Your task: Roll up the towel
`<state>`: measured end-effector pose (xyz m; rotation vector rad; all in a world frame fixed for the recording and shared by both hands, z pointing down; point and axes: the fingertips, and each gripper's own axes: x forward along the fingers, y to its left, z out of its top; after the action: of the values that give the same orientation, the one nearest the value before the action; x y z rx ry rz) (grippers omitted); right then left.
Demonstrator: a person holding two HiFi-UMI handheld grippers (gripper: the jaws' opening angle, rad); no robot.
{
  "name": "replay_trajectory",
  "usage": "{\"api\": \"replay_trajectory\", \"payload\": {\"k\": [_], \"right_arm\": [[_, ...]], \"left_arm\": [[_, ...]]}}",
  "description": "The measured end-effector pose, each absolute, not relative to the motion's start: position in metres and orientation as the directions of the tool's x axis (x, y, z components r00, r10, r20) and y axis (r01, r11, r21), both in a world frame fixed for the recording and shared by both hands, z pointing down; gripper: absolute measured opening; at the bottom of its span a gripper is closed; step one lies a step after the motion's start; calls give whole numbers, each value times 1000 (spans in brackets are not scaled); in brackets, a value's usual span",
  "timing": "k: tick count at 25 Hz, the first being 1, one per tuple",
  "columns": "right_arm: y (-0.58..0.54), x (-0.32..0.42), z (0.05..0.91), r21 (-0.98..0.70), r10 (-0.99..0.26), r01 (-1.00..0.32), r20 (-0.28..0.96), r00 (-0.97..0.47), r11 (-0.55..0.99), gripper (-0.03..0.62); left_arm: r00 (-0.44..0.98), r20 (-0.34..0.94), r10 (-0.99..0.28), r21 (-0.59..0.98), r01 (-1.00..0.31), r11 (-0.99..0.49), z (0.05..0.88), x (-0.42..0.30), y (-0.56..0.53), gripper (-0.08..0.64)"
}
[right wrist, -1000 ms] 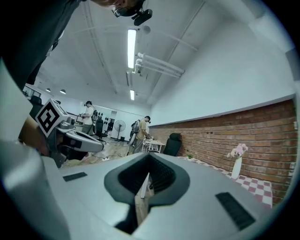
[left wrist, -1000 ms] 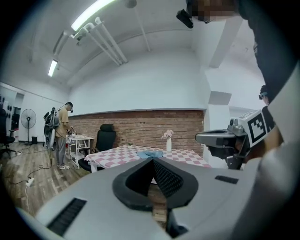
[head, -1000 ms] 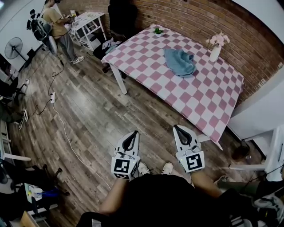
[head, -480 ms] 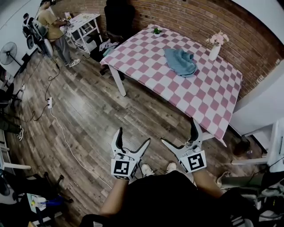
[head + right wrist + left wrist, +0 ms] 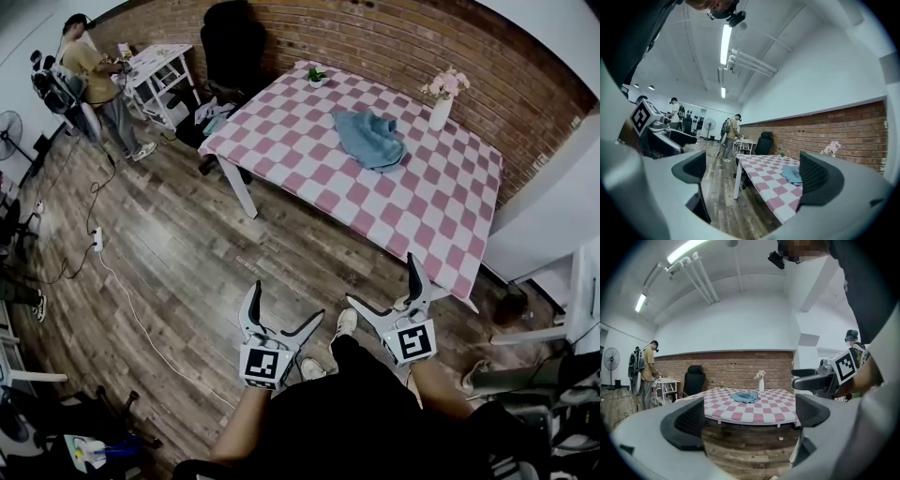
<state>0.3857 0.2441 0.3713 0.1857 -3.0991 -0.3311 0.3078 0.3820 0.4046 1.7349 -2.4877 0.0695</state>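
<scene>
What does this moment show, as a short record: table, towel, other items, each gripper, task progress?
table: pink-and-white checked cloth, beside the brick wall
towel: blue, crumpled in a heap on the table, not rolled
other items: vase of pink flowers and small potted plant, both on the table, apart from the towel
left gripper: jaws have just been opening, now wide, nothing between them; over the wooden floor, short of the table
right gripper: jaws have just been opening, now wide, empty
task progress: not started, towel untouched

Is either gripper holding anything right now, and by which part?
Nothing is held. The left gripper and right gripper have just been opening, nothing between their jaws; the towel lies untouched on the table.
</scene>
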Motion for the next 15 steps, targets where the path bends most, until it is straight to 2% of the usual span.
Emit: {"api": "replay_trajectory", "payload": {"k": [8,15], "right_arm": [[181,347,374,212,-165,-160,8,-986,964,592],[109,317,387,191,-207,-192,64,-976,963,592]], "left_arm": [[-300,140,-944,-10,-953,301,409,261,319,589],[-274,185,-944,-17,-961,276,424,221,242,574]]}}
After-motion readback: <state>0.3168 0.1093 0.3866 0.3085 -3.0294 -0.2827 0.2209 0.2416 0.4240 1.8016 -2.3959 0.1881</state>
